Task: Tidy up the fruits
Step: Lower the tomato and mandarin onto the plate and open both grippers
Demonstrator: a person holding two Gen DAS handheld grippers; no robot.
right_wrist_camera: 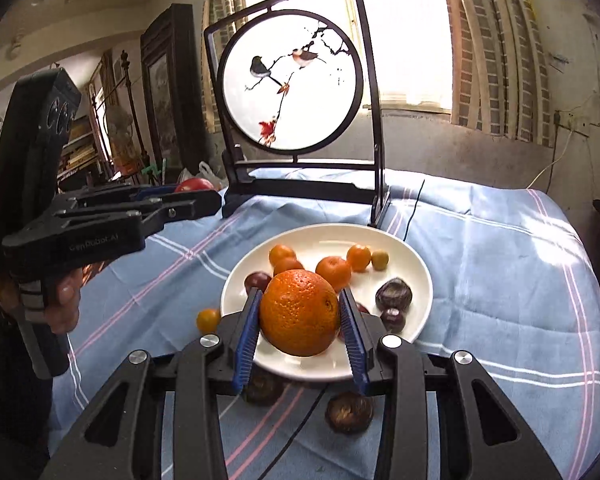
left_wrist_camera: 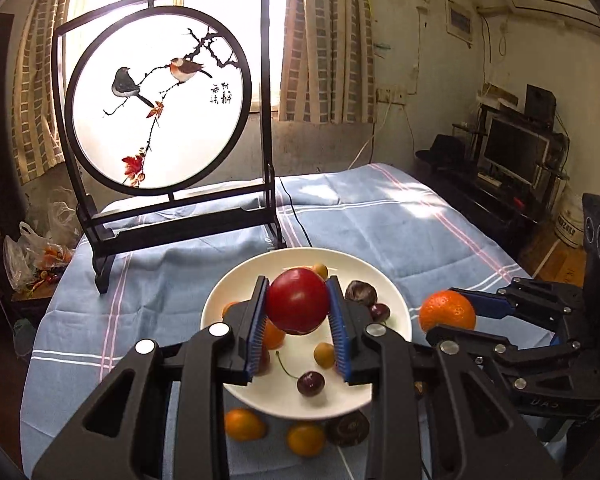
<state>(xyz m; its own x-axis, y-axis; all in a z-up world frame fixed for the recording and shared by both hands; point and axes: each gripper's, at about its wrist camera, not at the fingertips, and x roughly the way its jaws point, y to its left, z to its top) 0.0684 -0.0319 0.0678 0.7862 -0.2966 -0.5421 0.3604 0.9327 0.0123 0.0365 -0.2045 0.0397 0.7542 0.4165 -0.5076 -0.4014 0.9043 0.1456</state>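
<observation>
My left gripper (left_wrist_camera: 298, 312) is shut on a red round fruit (left_wrist_camera: 298, 300), held above a white plate (left_wrist_camera: 384, 280). On the plate lie a dark cherry (left_wrist_camera: 311, 384), a small yellow fruit (left_wrist_camera: 324, 354) and a dark purple fruit (left_wrist_camera: 361, 292). My right gripper (right_wrist_camera: 302, 320) is shut on a large orange (right_wrist_camera: 300, 312), also lifted over the plate (right_wrist_camera: 420, 264), which holds several small oranges and dark fruits. On the cloth in front of the plate lie two small orange fruits (left_wrist_camera: 244, 424) and a brown round one (right_wrist_camera: 349, 412). Each gripper shows at the edge of the other's view.
A blue striped cloth (left_wrist_camera: 380, 216) covers the table. A dark framed round bird painting (left_wrist_camera: 160, 96) stands on a stand behind the plate. A black cable (left_wrist_camera: 296, 216) runs across the cloth. Plastic bags (left_wrist_camera: 32, 252) sit off the left edge. A hand (right_wrist_camera: 64, 300) grips the left tool's handle.
</observation>
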